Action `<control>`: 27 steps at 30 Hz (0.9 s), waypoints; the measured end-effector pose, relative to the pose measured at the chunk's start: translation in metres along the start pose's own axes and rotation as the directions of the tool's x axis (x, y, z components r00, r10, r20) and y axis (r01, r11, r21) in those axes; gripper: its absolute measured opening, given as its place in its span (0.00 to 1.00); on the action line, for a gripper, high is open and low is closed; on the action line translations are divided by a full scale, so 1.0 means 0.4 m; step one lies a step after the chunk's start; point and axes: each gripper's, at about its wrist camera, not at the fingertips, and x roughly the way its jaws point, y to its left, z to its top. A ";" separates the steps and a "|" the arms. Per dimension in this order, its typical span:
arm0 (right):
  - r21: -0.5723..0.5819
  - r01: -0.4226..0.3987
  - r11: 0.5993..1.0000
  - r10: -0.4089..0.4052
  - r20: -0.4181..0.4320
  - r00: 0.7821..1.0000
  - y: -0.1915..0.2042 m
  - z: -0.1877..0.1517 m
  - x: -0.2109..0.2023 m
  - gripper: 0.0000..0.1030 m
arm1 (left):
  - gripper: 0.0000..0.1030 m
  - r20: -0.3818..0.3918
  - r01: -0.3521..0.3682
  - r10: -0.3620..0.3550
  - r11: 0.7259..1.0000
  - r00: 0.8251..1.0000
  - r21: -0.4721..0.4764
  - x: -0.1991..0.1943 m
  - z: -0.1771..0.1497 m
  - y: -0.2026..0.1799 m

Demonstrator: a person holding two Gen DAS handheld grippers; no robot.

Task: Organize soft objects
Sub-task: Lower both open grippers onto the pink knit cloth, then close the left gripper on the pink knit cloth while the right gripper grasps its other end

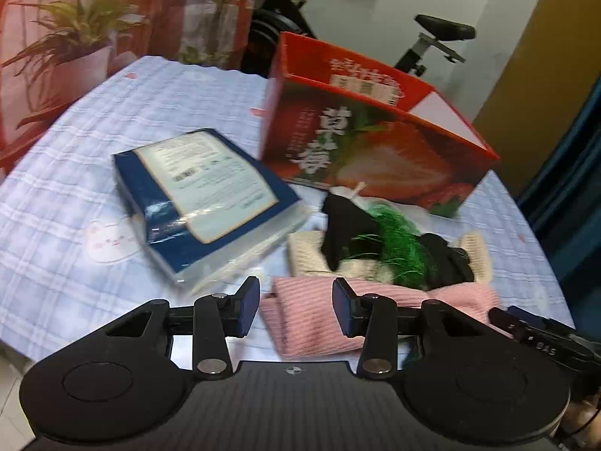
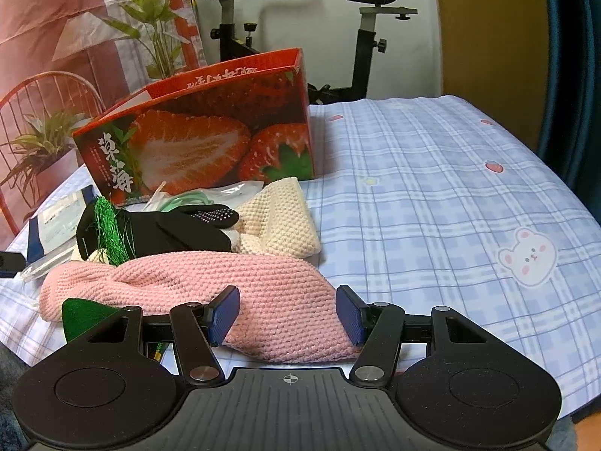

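Observation:
A pink knit piece (image 1: pixel 311 319) (image 2: pixel 225 278) lies flat on the plaid cloth. Behind it is a heap of a cream knit piece (image 1: pixel 308 255) (image 2: pixel 278 221), a black dotted glove (image 1: pixel 345 225) (image 2: pixel 169 229) and green tinsel (image 1: pixel 402 248) (image 2: pixel 109 229). My left gripper (image 1: pixel 296 308) hovers open over the pink piece's left end, its pads apart from it. My right gripper (image 2: pixel 288 315) straddles the other end, open, with the knit unbunched between its pads. An open red strawberry box (image 1: pixel 375 150) (image 2: pixel 203 127) stands behind the heap.
A blue plastic-wrapped packet (image 1: pixel 203 195) (image 2: pixel 52 221) lies left of the heap. A green felt piece (image 2: pixel 82 315) sits at the table's near edge. Bare plaid tablecloth (image 2: pixel 432 188) stretches to the right. An exercise bike (image 2: pixel 368 37), potted plants and a red wire chair (image 2: pixel 45 86) stand beyond the table.

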 end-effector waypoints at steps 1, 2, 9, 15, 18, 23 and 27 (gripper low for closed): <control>-0.002 0.000 1.000 0.000 -0.001 1.000 0.001 0.000 0.000 0.52 | 0.43 -0.007 0.008 -0.008 1.000 1.000 0.008 0.007 -0.001 -0.009; -0.004 -0.001 1.000 0.001 0.000 1.000 0.002 0.000 0.000 0.52 | 0.43 -0.014 0.016 -0.016 1.000 1.000 0.015 0.012 -0.004 -0.016; 0.000 -0.002 1.000 0.002 0.003 1.000 0.005 -0.001 -0.003 0.58 | 0.45 -0.079 0.001 0.001 1.000 0.997 0.016 0.089 -0.044 -0.032; 0.010 0.004 1.000 -0.003 -0.009 1.000 0.001 -0.002 0.010 0.65 | 0.49 -0.094 0.022 -0.024 1.000 0.995 -0.018 0.099 -0.072 -0.009; 0.020 0.002 1.000 -0.002 -0.013 1.000 -0.005 -0.004 0.021 0.67 | 0.49 -0.089 0.026 -0.028 0.999 0.996 -0.019 0.100 -0.075 -0.008; -0.009 0.021 1.000 -0.021 -0.024 0.999 0.015 -0.009 0.035 0.70 | 0.50 -0.078 0.028 -0.028 1.000 0.997 -0.004 0.102 -0.081 -0.013; -0.050 -0.003 0.999 0.001 -0.031 1.000 0.041 -0.014 0.040 0.70 | 0.50 -0.072 0.024 -0.023 1.000 0.997 0.006 0.103 -0.085 -0.020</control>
